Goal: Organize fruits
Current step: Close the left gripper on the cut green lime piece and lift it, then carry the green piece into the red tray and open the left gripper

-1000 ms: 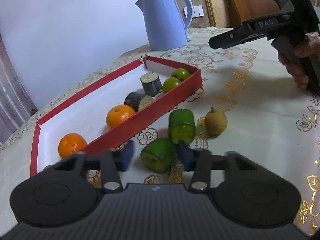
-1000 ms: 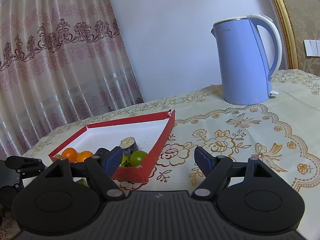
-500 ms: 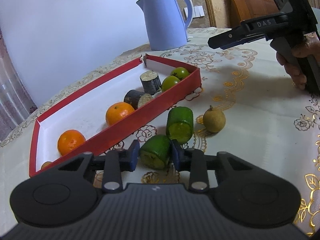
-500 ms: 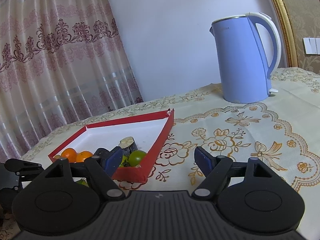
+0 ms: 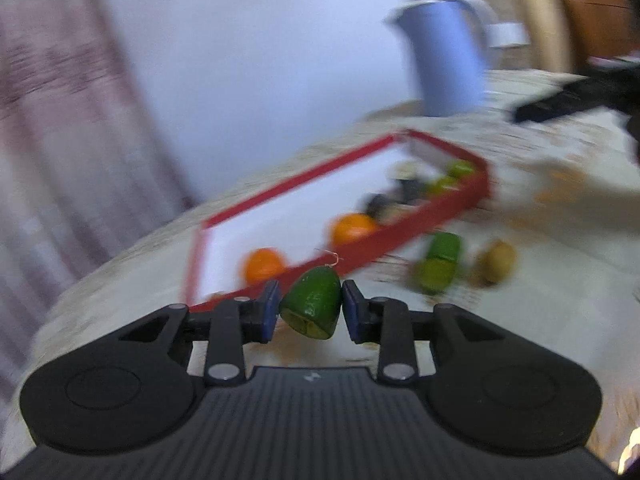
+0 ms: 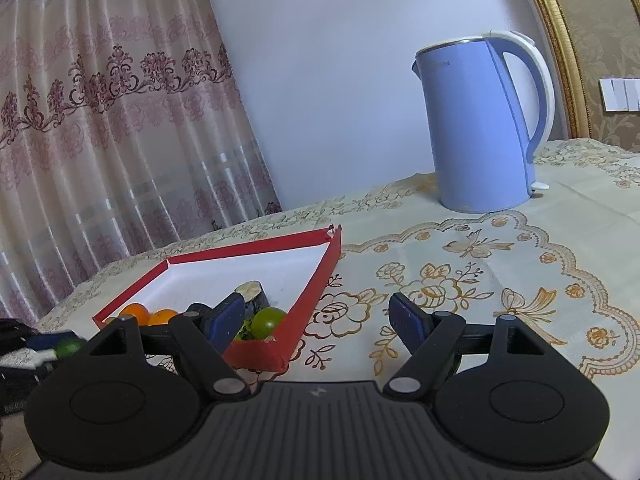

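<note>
Left wrist view: left tongs (image 5: pixel 309 307) pinch the green fruit chunk (image 5: pixel 313 307) near the red tray (image 5: pixel 404 236); right tongs (image 6: pixel 320 316) hang spread, empty.

The left claw (image 5: pixel 309 307) pinches a cut green fruit piece (image 5: pixel 313 304) between its blue pads, lifted off the bench. The right claw (image 6: pixel 318 316) hovers with jaws wide apart, gripping nothing.
</note>
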